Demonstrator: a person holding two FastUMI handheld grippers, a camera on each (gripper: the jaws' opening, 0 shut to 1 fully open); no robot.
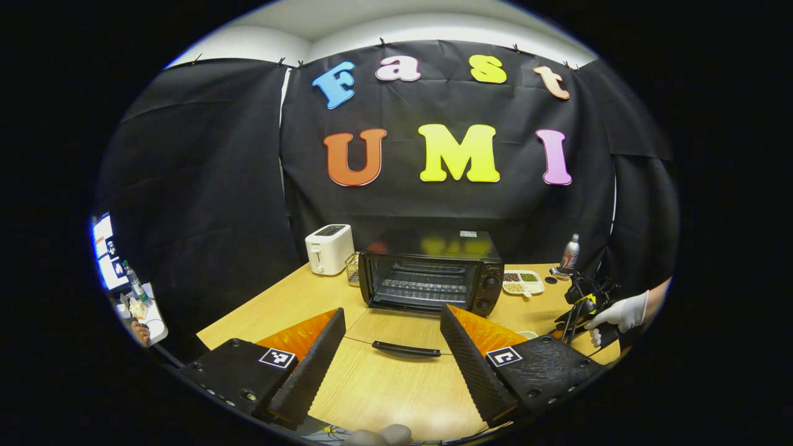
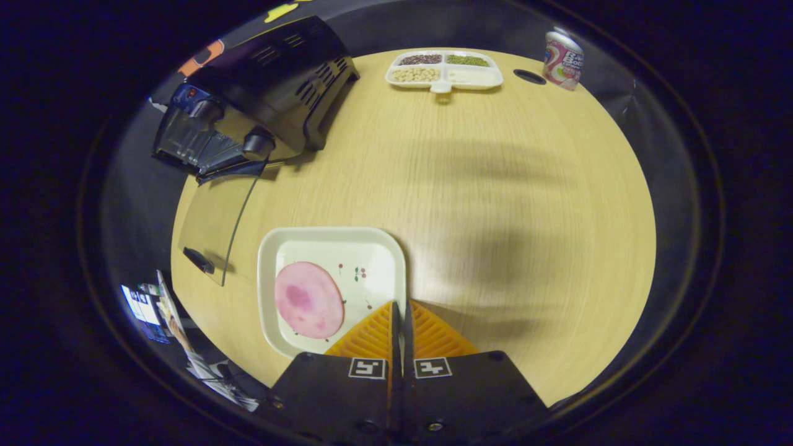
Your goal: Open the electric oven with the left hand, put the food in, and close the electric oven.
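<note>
Right tool (image 2: pixel 399 310) closed on plate (image 2: pixel 322 238) rim | left tool (image 1: pixel 391 325) wide, empty

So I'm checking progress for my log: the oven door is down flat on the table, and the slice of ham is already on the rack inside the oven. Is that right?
Not quite. The oven door is down flat on the table, but the slice of ham is not in the oven: the right gripper view shows it on the white plate on the table, with the right gripper shut at the plate's edge.
</note>
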